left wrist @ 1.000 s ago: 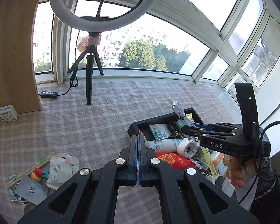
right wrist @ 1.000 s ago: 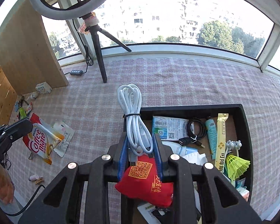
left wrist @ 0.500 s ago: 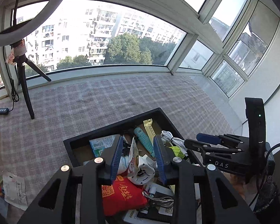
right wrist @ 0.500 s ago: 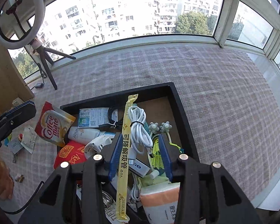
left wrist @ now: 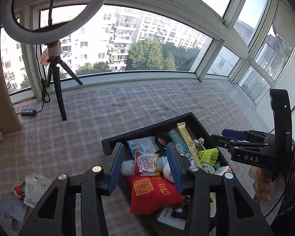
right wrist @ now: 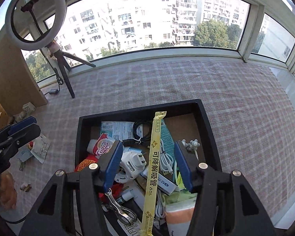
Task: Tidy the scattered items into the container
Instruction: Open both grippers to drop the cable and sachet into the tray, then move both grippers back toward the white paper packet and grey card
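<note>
Both tools hang over the black container (right wrist: 206, 118), which is already heaped with items. The left tool (left wrist: 145, 167) has its jaws apart and empty; the right tool (right wrist: 148, 163) is still opening, gripping nothing. Leftover paper packets (left wrist: 35, 186) lie on the checked tabletop (left wrist: 127, 102), left of the container, nearest the left tool.

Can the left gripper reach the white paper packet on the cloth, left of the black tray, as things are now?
Probably yes. The left gripper is open and holds nothing, and bare cloth lies between it and the white paper packet; nothing blocks the way.
</note>
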